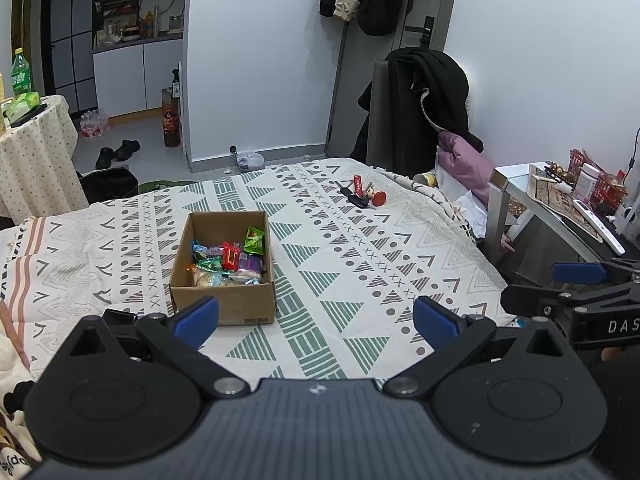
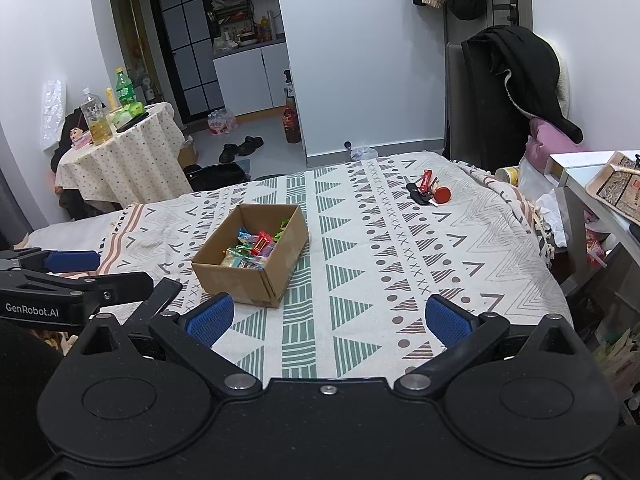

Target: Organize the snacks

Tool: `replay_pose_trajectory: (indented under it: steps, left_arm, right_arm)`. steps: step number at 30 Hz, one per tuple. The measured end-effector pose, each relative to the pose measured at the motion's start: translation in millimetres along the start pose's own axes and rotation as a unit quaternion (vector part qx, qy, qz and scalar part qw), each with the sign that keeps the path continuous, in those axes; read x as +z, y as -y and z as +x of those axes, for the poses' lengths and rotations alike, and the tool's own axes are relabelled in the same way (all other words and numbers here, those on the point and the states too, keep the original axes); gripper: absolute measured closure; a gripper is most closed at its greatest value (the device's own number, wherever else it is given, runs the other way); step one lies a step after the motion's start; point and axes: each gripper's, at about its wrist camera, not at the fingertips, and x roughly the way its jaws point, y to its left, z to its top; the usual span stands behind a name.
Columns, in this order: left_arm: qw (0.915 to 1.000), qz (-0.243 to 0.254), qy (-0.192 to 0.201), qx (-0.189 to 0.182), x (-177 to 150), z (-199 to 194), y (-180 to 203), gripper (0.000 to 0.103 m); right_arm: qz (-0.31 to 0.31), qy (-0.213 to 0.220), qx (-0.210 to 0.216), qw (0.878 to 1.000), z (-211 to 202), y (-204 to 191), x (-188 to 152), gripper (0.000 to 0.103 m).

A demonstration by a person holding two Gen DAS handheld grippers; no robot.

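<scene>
I have both tongs hanging above the near edge of the bed [image 1: 352, 240], and neither one holds anything: the left tongs [image 1: 316, 316] are spread wide with only the patterned bedspread between their blue pads, and the right tongs [image 2: 330, 318] stand spread the same way. The cardboard box [image 1: 224, 304] sits on the bed just ahead of the left tongs, close to their left finger; from the right tongs it lies ahead and off to the left. Inside it I see a heap of wrapped snacks [image 1: 228, 258], in green, red, blue and purple wrappers, filling the bottom without reaching the rim. I find no loose snack on the bedspread around the box in either view, so I judge the gathering largely done, perhaps finished. Farther ahead, to the right of the box and well apart from it, lies a bunch of keys [image 2: 426, 192] with red tags and a round red piece; I take these for something other than snacks, though they are small and I cannot be sure of each piece. A round table [image 2: 120, 152] with bottles and a green packet stands beyond the bed to the left; whether anything there belongs to the job, I cannot tell. If more is wanted, I would guess at tidying the heap itself.
</scene>
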Motion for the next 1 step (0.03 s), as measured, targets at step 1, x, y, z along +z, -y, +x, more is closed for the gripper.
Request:
replay_pose_trajectory:
  steps: [1]
  left_arm:
    - [1.0, -0.001, -0.002, -0.003, 0.2, 0.8, 0.0, 0.0]
  right_arm:
    - [0.003, 0.0, 0.003, 1.0, 0.0, 0.5, 0.5, 0.0]
